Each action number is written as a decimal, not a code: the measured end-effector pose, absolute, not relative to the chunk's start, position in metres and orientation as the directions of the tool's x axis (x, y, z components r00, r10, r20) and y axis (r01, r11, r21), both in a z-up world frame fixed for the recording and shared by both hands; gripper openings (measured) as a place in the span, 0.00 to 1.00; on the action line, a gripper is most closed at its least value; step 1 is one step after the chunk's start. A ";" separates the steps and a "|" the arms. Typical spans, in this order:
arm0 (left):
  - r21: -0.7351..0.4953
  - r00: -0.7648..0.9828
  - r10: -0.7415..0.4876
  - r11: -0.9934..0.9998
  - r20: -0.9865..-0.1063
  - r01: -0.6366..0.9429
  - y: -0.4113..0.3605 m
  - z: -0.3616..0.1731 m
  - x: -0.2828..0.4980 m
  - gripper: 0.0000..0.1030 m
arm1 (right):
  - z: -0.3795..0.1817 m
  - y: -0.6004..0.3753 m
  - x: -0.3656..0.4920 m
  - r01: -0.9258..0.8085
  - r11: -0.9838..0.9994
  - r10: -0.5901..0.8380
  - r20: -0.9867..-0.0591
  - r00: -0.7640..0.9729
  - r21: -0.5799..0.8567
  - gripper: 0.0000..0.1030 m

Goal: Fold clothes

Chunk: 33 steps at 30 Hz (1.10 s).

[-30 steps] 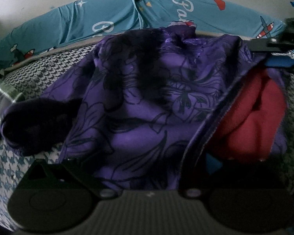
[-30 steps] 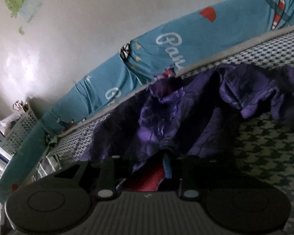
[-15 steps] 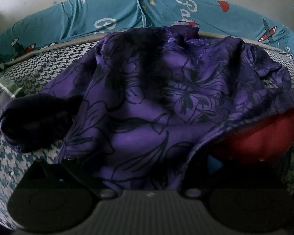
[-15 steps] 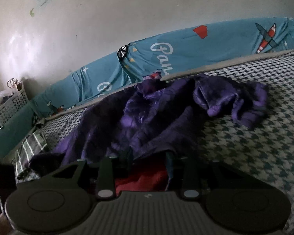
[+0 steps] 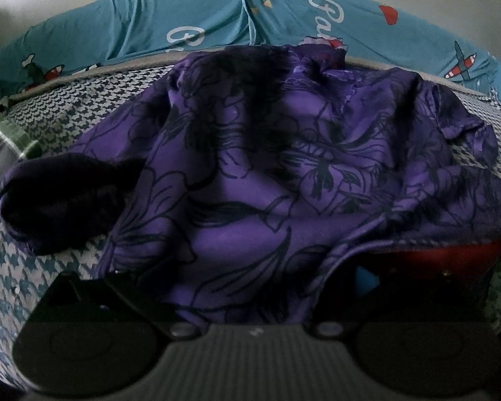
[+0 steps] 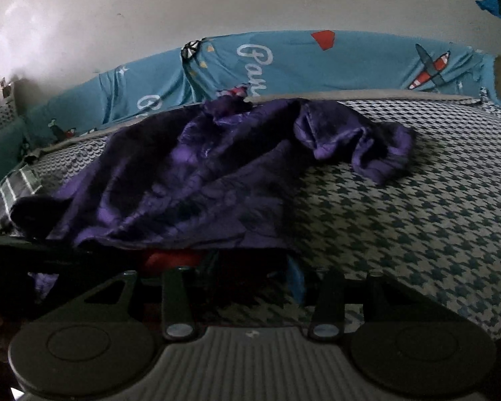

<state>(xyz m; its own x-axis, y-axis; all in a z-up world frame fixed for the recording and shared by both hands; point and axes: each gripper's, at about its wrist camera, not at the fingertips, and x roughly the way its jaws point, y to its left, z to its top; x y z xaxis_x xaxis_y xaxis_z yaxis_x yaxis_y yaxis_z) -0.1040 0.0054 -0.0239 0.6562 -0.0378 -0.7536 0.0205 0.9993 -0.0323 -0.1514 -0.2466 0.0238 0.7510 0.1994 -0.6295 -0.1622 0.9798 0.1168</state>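
The purple garment (image 5: 250, 180) lies spread but rumpled across the checked bed (image 6: 417, 207), its far edge up against the blue printed bolster (image 6: 317, 63) along the wall. One sleeve (image 6: 367, 147) is bunched out to the right, and a darker cuff (image 5: 60, 197) sticks out on the left, near a striped cloth (image 5: 3, 147) at the bed's edge. A red piece of clothing (image 5: 444, 257) shows under the near hem.

The left gripper (image 5: 250, 297) sits low at the near hem with purple cloth running down between its jaws; they look clamped on the fabric, though the pinch itself is hidden by the cloth. The right gripper (image 6: 250, 287) hangs just short of the hem with its jaws apart and nothing in them; only checked bedding shows in the gap.

The garment is not folded as it lies; it reads as a stage of flattening and squaring up. To do that well, keep the left grip on the outer layer only, so the red piece is not dragged along. The right jaws would best take the hem at a matching corner, level with the left. Pull both corners evenly toward the near edge, low over the bed, so the wrinkles run out instead of bunching. Lay the sleeves flat before any crease is made
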 end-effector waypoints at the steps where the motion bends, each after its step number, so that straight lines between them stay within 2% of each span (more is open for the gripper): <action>1: -0.034 0.656 -0.039 0.999 -0.754 0.019 0.006 -0.024 -0.104 1.00 | 0.024 -0.247 -0.153 -0.163 0.979 0.201 -0.630 0.750 0.118 0.41; 13: -0.044 0.656 -0.042 0.999 -0.754 0.013 0.008 -0.026 -0.105 1.00 | 0.013 -0.253 -0.150 -0.077 0.983 0.169 -0.655 0.736 0.168 0.41; 20: -0.043 0.657 -0.042 0.999 -0.753 0.014 0.009 -0.027 -0.105 1.00 | 0.000 -0.258 -0.126 0.018 0.954 0.184 -0.633 0.752 0.298 0.41; 24: -0.044 0.658 -0.043 0.999 -0.752 0.015 0.009 -0.027 -0.104 1.00 | -0.015 -0.252 -0.113 0.053 0.956 0.154 -0.645 0.749 0.290 0.26; 26: -0.041 0.659 -0.044 0.999 -0.751 0.019 0.009 -0.027 -0.105 1.00 | -0.017 -0.244 -0.112 0.040 0.971 0.120 -0.628 0.769 0.235 0.15; 27: -0.039 0.659 -0.044 0.999 -0.750 0.022 0.008 -0.027 -0.105 1.00 | -0.017 -0.242 -0.113 0.038 0.976 0.108 -0.624 0.774 0.215 0.06; 33: -0.077 0.659 -0.104 0.995 -0.745 0.070 0.009 -0.022 -0.114 1.00 | 0.000 -0.238 -0.132 0.077 0.994 -0.021 -0.566 0.824 0.076 0.04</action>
<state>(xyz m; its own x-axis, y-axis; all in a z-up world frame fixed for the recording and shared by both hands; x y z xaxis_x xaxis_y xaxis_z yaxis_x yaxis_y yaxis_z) -0.1142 0.0090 -0.0220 0.6588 -0.1039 -0.7451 0.0700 0.9946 -0.0768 -0.1321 -0.2380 0.0001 0.8244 -0.0206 -0.5657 0.0772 0.9941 0.0762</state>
